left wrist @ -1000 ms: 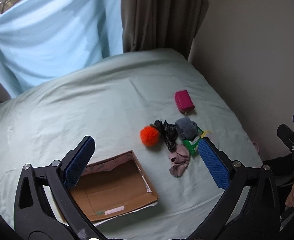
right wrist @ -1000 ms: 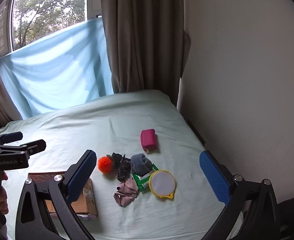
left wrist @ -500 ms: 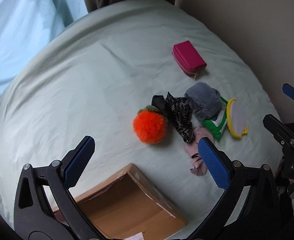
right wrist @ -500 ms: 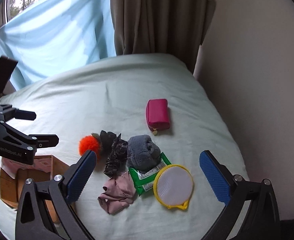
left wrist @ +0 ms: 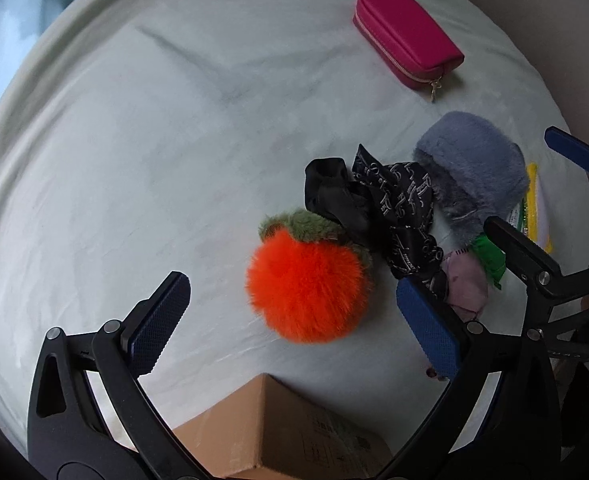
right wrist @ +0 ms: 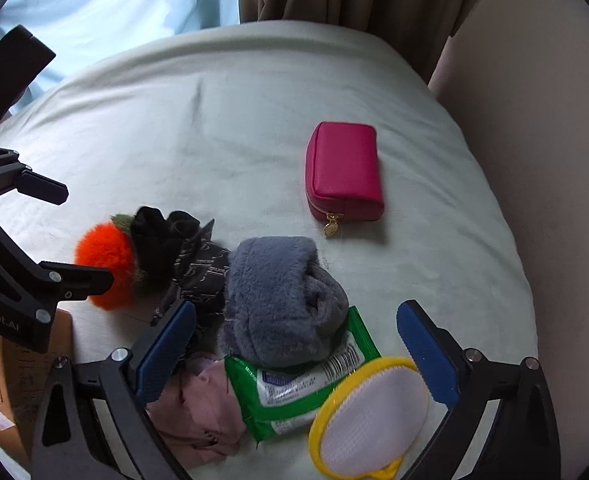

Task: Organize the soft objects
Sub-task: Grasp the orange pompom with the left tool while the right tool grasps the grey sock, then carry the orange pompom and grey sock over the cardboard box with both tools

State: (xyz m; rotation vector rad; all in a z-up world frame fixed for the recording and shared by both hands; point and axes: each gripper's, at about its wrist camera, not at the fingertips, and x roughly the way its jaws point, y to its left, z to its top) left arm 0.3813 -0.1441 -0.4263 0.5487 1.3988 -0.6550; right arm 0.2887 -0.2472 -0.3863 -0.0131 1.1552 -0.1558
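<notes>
You have hardly begun, by the look of it: every soft thing lies out on the pale green bedsheet [right wrist: 254, 92], and the part of the brown cardboard box [left wrist: 286, 436] that shows holds nothing. Take that box as your landmark. Just beyond its corner sits the fluffy orange pom-pom with an olive-green top [left wrist: 308, 294]. Touching its far side is the black satin scrunchie [left wrist: 330, 196], then the black scarf with white lettering [left wrist: 402, 208], then the grey-blue furry slipper-shaped piece [right wrist: 278, 300], which rests on a green-and-white wipes packet [right wrist: 294, 396]. A crumpled dusty-pink cloth [right wrist: 198, 412] and a round white mesh pad with a yellow rim [right wrist: 370, 412] lie against that packet. The magenta zipped pouch [right wrist: 344, 170] lies apart, farthest from the box.

Your left gripper [left wrist: 294, 328] is spread wide around the pom-pom without touching it; your right gripper [right wrist: 298, 348] gapes over the furry piece and packet, holding nothing.

The scarf's lettering and the packet's label are too small to read; the left gripper's body reads "Robot.AI", cut off.
</notes>
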